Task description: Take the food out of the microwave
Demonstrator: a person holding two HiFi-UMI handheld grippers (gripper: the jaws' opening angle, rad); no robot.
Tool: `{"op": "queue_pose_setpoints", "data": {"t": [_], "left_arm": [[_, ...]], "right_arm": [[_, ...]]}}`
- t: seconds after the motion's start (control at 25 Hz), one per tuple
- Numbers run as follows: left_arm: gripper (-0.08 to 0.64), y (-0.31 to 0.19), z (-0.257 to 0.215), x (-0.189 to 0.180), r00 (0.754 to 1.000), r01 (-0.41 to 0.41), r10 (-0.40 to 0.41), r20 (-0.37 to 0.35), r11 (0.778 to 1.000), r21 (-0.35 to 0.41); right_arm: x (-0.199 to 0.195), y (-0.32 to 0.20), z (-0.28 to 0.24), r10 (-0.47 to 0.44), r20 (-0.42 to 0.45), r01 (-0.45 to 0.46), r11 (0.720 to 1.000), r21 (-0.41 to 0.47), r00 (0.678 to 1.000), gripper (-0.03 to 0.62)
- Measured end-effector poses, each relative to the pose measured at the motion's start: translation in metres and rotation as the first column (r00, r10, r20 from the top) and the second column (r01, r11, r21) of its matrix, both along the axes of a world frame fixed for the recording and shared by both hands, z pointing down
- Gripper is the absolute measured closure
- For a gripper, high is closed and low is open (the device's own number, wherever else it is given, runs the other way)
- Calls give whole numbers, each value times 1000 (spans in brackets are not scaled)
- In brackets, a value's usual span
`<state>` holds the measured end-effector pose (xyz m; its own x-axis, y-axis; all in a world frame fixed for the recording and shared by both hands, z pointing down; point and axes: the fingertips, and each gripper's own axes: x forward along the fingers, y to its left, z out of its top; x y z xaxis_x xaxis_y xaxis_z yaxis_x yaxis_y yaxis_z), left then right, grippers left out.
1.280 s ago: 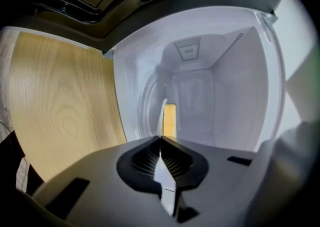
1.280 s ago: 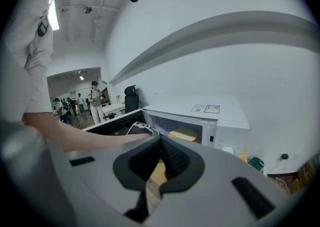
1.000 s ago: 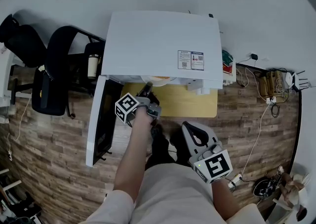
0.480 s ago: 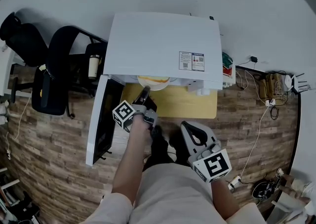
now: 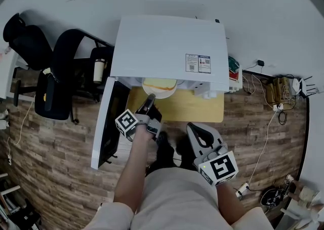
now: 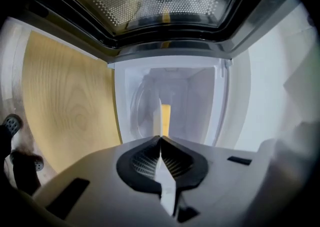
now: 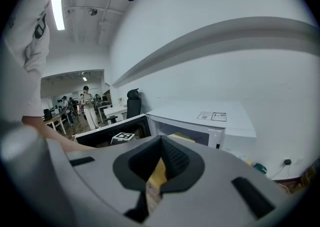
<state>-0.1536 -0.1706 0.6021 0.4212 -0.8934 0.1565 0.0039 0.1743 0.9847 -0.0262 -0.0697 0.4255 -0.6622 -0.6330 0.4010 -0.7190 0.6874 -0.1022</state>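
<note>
Food plate (image 5: 159, 86) sits partly out of microwave (image 5: 167, 46) mouth, 12 o'clock of left gripper (image 5: 150, 101), which pinches its rim. Right gripper (image 5: 198, 131) pressed together, empty. Step: withdrawal. Next: a level pull toward 6 o'clock.

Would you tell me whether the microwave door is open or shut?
Open. The door stands swung out left of the microwave, and the left gripper view looks into the cavity.

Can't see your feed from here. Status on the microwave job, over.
Left tool shut on plate rim, plate partly out of microwave. Right tool shut, empty, back near body. Door open, nothing blocking.
</note>
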Motion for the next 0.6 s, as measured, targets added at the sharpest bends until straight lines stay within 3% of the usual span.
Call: {"op": "queue_pose_setpoints", "data": {"t": [0.6], "left_arm": [[549,68,-34,29,994,-55,59,-89,997,55]], "right_arm": [[11,1,-12,-19,39,17,999,38,999,594]]}}
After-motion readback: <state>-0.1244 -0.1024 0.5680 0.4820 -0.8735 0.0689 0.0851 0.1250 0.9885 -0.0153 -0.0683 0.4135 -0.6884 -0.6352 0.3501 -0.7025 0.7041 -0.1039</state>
